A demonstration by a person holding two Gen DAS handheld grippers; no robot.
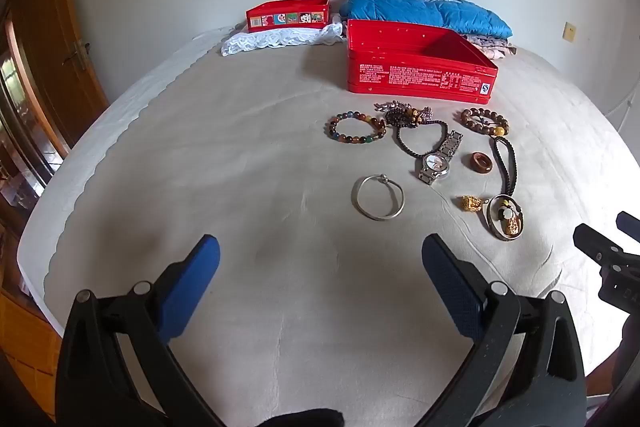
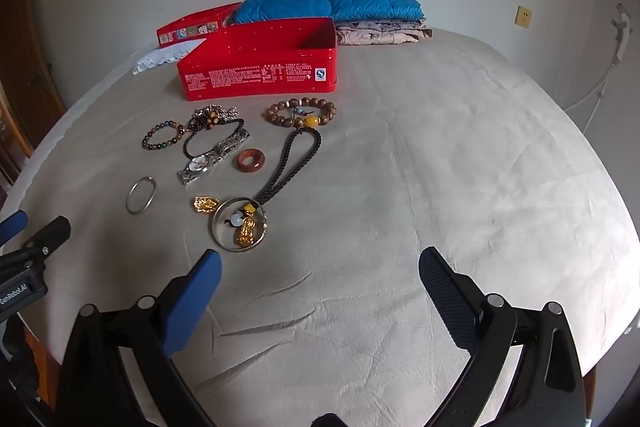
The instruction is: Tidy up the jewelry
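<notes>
You are holding both the left gripper (image 1: 320, 251) and right gripper (image 2: 319, 263) spread wide and empty above the bed (image 1: 240, 147), facing the jewelry (image 2: 224, 163) lying just before the open tin (image 2: 260, 67), likely readying a pick.

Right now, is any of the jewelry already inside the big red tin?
No, the big red tin looks empty inside, while the watch, the silver bangle and the bead bracelets all lie on the bed in front of it.

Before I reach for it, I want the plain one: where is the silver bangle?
The silver bangle lies flat on the bed, left of the watch, nearest the left gripper. In the right wrist view it is far left.
</notes>
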